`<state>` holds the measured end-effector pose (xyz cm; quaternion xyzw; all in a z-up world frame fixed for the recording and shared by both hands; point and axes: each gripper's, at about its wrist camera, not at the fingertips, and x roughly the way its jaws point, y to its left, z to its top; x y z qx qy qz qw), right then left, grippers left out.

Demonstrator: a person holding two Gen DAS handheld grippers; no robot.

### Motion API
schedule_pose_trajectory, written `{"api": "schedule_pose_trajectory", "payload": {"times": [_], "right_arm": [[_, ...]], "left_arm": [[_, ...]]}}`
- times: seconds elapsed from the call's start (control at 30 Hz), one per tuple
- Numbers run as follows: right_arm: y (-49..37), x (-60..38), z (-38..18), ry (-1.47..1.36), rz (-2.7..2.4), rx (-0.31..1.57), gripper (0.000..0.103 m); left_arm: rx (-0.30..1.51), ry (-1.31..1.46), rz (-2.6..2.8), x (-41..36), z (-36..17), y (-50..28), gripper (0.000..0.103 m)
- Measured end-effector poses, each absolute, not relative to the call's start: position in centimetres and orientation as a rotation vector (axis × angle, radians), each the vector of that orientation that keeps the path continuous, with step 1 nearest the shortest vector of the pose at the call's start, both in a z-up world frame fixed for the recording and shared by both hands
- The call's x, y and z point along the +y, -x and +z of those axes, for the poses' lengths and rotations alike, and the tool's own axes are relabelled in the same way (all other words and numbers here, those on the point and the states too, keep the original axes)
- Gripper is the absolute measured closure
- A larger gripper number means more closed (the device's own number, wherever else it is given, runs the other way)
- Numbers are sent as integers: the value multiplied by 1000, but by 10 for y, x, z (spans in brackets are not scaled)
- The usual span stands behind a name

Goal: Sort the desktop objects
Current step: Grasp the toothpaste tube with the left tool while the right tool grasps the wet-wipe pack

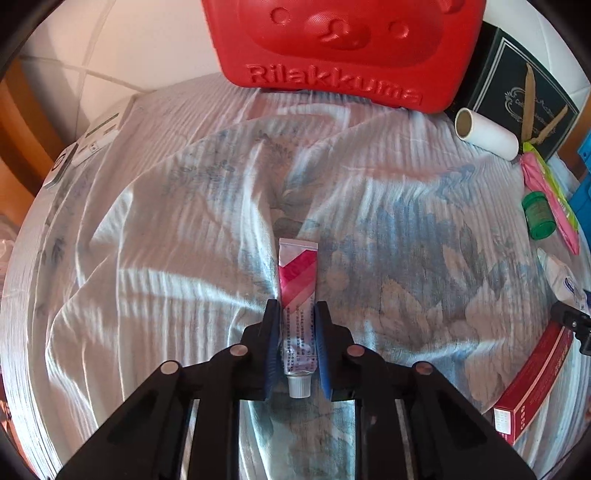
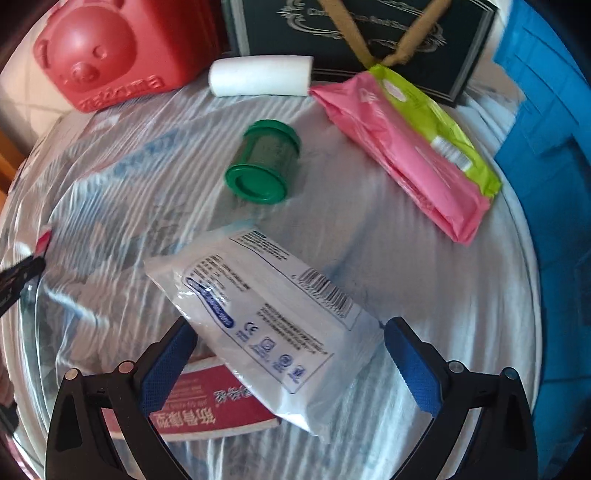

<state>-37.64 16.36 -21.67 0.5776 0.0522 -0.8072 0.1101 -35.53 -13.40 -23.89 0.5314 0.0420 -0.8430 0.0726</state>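
- Our left claw (image 1: 295, 332) is pressed together on the small pink-and-white tube (image 1: 297, 295); the tube lies on the wrinkled cloth (image 1: 184, 221) that covers the table, not yet lifted as far as we can judge.
- Our right claw (image 2: 288, 354) stands spread wide, one pad on each side of the white packet (image 2: 266, 325), and it does not pinch it.
- The packet lies partly over a red box (image 2: 214, 406).
- Many things wait unsorted on the cloth: the green jar (image 2: 264, 162) on its side, the pink-and-green pack (image 2: 402, 151), the white roll (image 2: 258, 75).
- The red bear case (image 1: 343, 48), the dark box (image 2: 362, 33) and the blue bin (image 2: 546, 147) stand at the far edge.
- We judge the sorting is only at its beginning.
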Motion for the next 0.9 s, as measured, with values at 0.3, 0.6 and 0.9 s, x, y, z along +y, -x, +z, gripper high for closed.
{"api": "schedule_pose_trajectory", "payload": {"times": [0.3, 0.6, 0.9], "right_arm": [[353, 189, -182, -1580, -2433, 55, 83], [306, 198, -142, -1464, -2451, 30, 87], [290, 218, -162, -1572, -2456, 17, 82]], "left_arm": [[222, -1480, -2584, -128, -199, 309, 87], [174, -1429, -2651, -108, -167, 262, 98], [156, -1595, -2601, -116, -203, 276, 96]]}}
